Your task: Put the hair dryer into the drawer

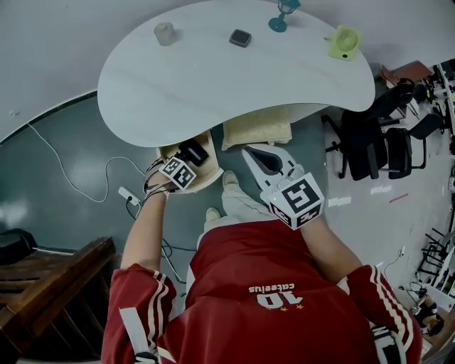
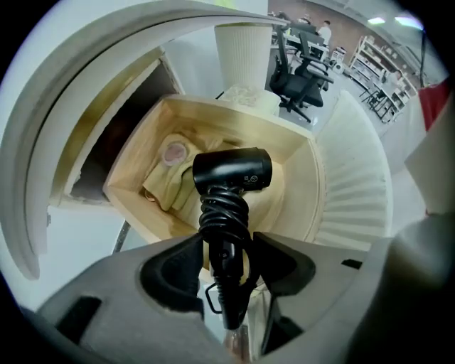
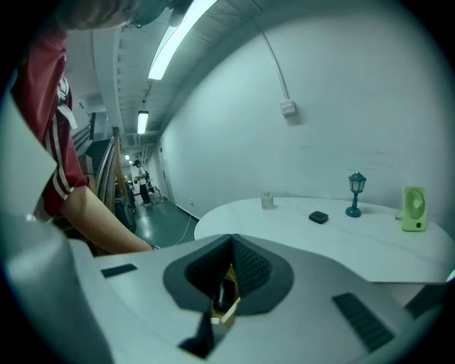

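Note:
The black hair dryer (image 2: pixel 233 170), its cord coiled round the handle, hangs head-down over the open wooden drawer (image 2: pixel 213 114). My left gripper (image 2: pixel 226 266) points straight down and is shut on the handle. In the head view the hair dryer (image 1: pixel 192 152) shows dark inside the drawer (image 1: pixel 207 181) under the table's edge, with the left gripper (image 1: pixel 185 161) right above it. My right gripper (image 1: pixel 247 151) is held to the right of the drawer, shut, with nothing in it. From the right gripper (image 3: pixel 231 266) view only the table top shows.
A beige cloth (image 2: pixel 167 185) and a round lid (image 2: pixel 174 151) lie in the drawer. The white table (image 1: pixel 213 78) carries a jar (image 1: pixel 165 33), a dark box (image 1: pixel 240 38), a teal lamp (image 1: pixel 279 18) and a green fan (image 1: pixel 344 43). Office chairs (image 1: pixel 377 142) stand right; a power strip (image 1: pixel 128 194) lies left.

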The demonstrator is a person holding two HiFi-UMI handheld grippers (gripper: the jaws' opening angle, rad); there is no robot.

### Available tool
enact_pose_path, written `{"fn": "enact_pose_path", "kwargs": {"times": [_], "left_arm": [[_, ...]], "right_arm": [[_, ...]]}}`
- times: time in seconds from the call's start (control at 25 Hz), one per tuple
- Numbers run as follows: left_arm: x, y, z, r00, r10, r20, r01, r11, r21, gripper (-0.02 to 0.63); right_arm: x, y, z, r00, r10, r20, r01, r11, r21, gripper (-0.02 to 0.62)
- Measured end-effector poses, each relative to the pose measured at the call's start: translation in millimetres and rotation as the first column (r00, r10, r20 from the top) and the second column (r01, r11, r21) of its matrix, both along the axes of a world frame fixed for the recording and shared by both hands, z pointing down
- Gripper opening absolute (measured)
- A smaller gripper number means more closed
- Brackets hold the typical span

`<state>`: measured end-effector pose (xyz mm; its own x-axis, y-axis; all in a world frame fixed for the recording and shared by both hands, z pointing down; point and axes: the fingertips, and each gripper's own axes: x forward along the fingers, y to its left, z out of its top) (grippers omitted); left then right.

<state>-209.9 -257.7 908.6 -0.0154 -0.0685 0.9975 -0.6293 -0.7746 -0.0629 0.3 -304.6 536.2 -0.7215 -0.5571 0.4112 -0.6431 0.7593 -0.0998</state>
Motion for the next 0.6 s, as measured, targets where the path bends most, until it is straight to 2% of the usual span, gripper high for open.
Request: {"fn": "enact_pose_path", "kwargs": {"times": [0.16, 0.32, 0.48, 0.6], "left_arm": [[-2.0, -0.8, -2.0, 0.993, -0.113, -0.025, 0.113, 0.994, 0.002, 0.2], [-4.4, -4.9, -1.3, 0.982, -0.188, -0.026, 0.188, 0.982, 0.009, 0.189], [0.2, -20.0, -2.8, 0.953, -0.299, -0.049, 0.3, 0.954, 0.018, 0.184], [6.2, -30.2, -2.8, 0.94, -0.335, -0.057, 0.337, 0.941, 0.018, 0.184]], "right_arm": [[-3.3, 1.3, -2.9, 1.0, -0.002, 0.001, 0.002, 1.0, 0.002, 0.005], [-1.3, 2.2, -0.6, 1.0, 0.004, -0.006, -0.004, 1.0, 0.0, 0.006], [2.4, 1.2, 2.6, 1.0, 0.013, -0.017, -0.013, 1.0, -0.006, 0.005], [6.1, -0.4, 0.5, 1.0, 0.021, -0.024, -0.021, 1.0, -0.002, 0.006]]}}
